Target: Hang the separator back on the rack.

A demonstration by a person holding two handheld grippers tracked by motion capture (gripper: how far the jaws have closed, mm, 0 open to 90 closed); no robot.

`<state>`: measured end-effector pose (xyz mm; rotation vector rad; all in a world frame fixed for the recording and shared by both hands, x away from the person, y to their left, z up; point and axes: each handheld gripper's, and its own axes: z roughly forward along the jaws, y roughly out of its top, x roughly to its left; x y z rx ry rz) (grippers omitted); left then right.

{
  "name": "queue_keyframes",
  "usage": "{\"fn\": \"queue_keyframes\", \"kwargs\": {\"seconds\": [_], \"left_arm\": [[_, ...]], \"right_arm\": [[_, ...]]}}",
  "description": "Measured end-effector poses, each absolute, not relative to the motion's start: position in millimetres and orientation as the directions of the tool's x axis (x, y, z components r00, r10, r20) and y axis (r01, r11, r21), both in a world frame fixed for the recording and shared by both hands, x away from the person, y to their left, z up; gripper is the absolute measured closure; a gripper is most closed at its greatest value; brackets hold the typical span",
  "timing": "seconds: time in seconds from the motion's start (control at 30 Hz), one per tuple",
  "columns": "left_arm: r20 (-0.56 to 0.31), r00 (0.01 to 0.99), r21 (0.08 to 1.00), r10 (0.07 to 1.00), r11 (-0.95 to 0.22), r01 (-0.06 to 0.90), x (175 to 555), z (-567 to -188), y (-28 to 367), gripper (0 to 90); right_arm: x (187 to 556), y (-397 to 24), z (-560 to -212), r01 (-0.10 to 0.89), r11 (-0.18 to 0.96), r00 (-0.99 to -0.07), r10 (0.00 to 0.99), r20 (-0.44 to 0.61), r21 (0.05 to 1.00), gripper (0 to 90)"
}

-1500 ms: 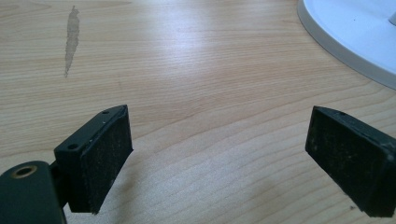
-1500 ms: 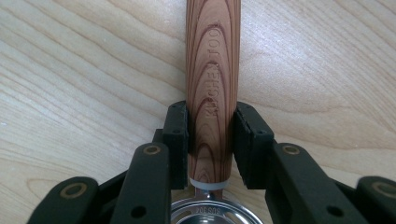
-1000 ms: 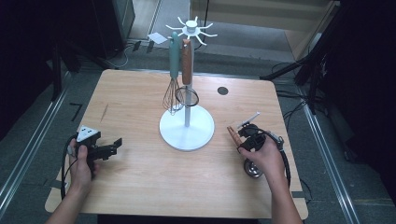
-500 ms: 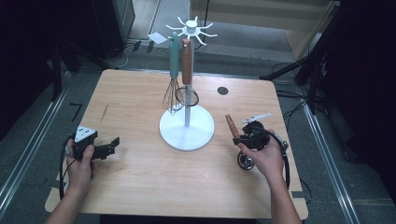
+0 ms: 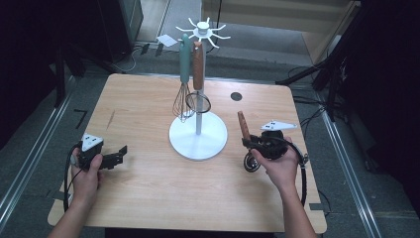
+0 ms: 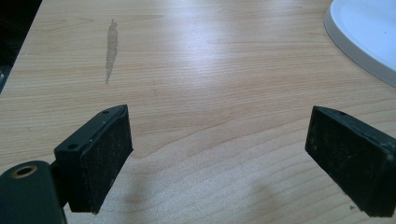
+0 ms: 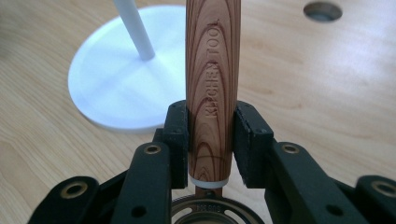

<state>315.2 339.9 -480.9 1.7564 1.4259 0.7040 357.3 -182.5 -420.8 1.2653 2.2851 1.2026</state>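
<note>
A white utensil stand [image 5: 198,135] rises from the middle of the table, with spokes at its top [image 5: 203,30]. A teal-handled whisk [image 5: 184,79] and a wood-handled strainer [image 5: 198,74] hang from it. My right gripper [image 5: 251,143] is shut on the wooden handle [image 7: 212,84] of a kitchen tool, stamped "KITCHEN TOOL". The handle [image 5: 242,125] points up and away, and its round metal head [image 5: 251,162] hangs below the jaws. The stand's base [image 7: 116,88] lies just beyond. My left gripper [image 5: 119,154] rests low at the table's left, open, with bare wood between its pads [image 6: 100,156].
A round cable hole [image 5: 236,96] sits in the table behind the right gripper. A dark streak [image 6: 111,46] marks the wood ahead of the left gripper. Black stands and cables crowd the floor around the table.
My right gripper has turned the wood-handled tool from slanting right to nearly upright, moving slightly toward the stand. The left gripper has stayed put.
</note>
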Motion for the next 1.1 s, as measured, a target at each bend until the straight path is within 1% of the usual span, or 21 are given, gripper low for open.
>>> {"fn": "queue_keyframes", "kwargs": {"seconds": [0.2, 0.4, 0.53, 0.73, 1.1], "left_arm": [[-0.04, 0.223, 0.824, 0.974, -0.094, 0.559, 315, -481, 340, 8.1], [-0.039, 0.215, 0.822, 0.976, -0.091, 0.562, 316, -482, 340, 8.1], [-0.042, 0.214, 0.823, 0.976, -0.088, 0.562, 315, -482, 340, 8.1], [-0.037, 0.211, 0.822, 0.977, -0.091, 0.562, 315, -483, 339, 8.1], [-0.033, 0.202, 0.824, 0.979, -0.088, 0.559, 314, -484, 338, 8.1]], "right_arm": [[350, -179, -412, 0.506, 0.239, -0.603, 0.785, 0.142, 0.829, 70.5], [342, -173, -403, 0.445, 0.212, -0.615, 0.778, 0.125, 0.87, 70.5], [338, -169, -399, 0.423, 0.194, -0.622, 0.772, 0.128, 0.885, 70.4], [332, -164, -390, 0.369, 0.172, -0.624, 0.774, 0.106, 0.913, 70.4], [326, -152, -365, 0.293, 0.134, -0.64, 0.763, 0.09, 0.947, 70.4]]}}
